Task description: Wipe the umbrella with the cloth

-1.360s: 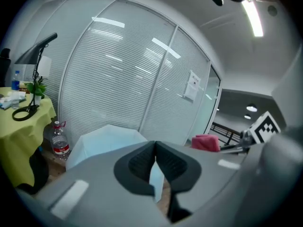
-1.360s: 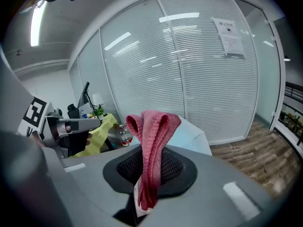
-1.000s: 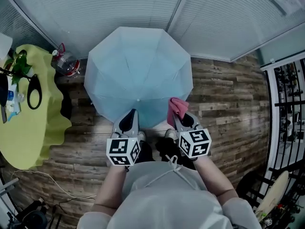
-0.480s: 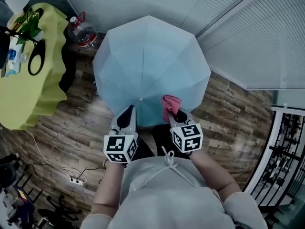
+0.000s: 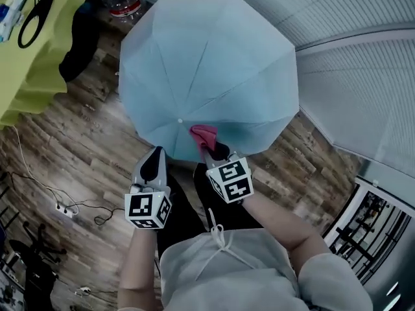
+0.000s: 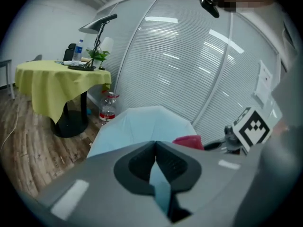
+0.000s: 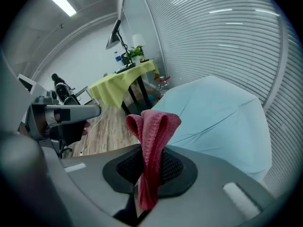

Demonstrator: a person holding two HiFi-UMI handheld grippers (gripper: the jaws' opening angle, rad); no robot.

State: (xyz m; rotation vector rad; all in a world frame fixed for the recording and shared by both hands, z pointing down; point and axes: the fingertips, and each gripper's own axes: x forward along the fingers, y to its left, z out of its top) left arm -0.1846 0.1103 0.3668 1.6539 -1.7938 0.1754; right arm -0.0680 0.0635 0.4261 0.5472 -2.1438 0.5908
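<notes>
Umbrella sits open just ahead of both grippers. The left gripper seems to be pinching its rim, and the right gripper is clamped on the cloth. Best to press the cloth flat and stroke outward along each panel.

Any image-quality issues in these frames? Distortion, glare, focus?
Head view: dim with a bluish cast, fisheye bends the blinds, umbrella sharp. Left gripper view: heavy dark vignette, bright reflections streak the blinds. Right gripper view: same fisheye and vignette, cloth in focus, ceiling strip light blown out at top left.
</notes>
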